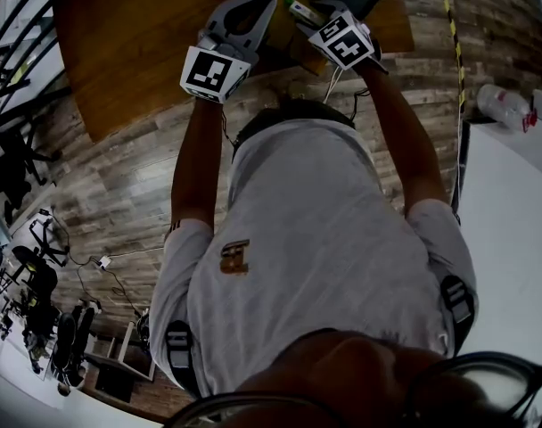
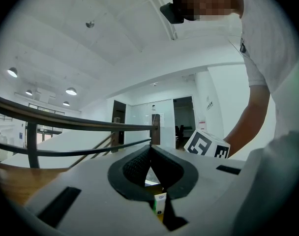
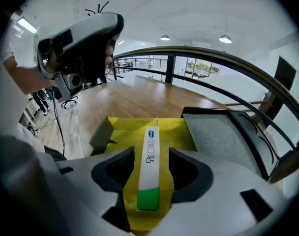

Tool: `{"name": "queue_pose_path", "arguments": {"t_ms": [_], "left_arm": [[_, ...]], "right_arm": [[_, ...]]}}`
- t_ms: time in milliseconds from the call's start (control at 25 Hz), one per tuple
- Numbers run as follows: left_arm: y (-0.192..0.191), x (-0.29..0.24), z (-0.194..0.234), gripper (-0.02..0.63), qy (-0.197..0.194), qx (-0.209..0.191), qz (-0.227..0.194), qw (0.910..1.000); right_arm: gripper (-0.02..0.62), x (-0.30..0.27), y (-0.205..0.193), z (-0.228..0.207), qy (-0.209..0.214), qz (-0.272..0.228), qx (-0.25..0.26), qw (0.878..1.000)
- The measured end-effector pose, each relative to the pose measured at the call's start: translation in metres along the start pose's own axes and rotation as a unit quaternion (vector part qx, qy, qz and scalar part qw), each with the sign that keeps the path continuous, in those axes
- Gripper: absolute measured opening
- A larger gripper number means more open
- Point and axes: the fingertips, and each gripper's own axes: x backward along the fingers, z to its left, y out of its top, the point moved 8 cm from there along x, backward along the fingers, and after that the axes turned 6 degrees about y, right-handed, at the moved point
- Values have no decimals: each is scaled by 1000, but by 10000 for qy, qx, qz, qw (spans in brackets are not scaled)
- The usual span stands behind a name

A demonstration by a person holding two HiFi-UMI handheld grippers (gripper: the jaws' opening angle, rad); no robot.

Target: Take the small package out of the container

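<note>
Finding 1. The brown wooden table (image 1: 146, 52) carries the work. On it sit a dark-framed grey speckled slab (image 3: 228, 141) and, just beside that, the open yellow cardboard container (image 3: 181, 132) with its flaps up.

Finding 2. The left gripper (image 2: 150, 151) is closed, pad tips meeting with nothing between them. It points upward, away from the table, and does not steady the container.

Finding 3. The right gripper (image 3: 152, 156) sits over the container with its jaws wide apart. The slim white carton with a green end and blue print (image 3: 150, 166), the small package, stands on its narrow edge between them. Neither pad touches it. It lies over the yellow interior, so I judge it not yet clear of the container. Whether it rests on the floor or on the rim cannot be told.

Risks, as judged:
- A lift made now would leave the package behind, since nothing clamps it.
- An off-centre closure could topple the narrow carton flat into the container, out of easy reach.
- The jaws might catch a yellow flap along with the carton.
- The container looks light and is unrestrained, so it may slide or rise with the package.
</note>
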Motion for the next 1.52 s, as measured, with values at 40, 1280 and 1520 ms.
{"name": "queue_pose_path", "arguments": {"t_ms": [40,1280,1520], "left_arm": [[-2,-1,0,18,10,3,33,10000],[1,-10,-21,18,142,10,233,9996],[11,0,-25,18,171,17,120,9998]], "right_arm": [[222,-4,-2,-1,15,87,-11,10000],[98,57,18,-10,235,-1152,-500,9918],[98,92,37,3,386,-2132,-636,9742]]}}
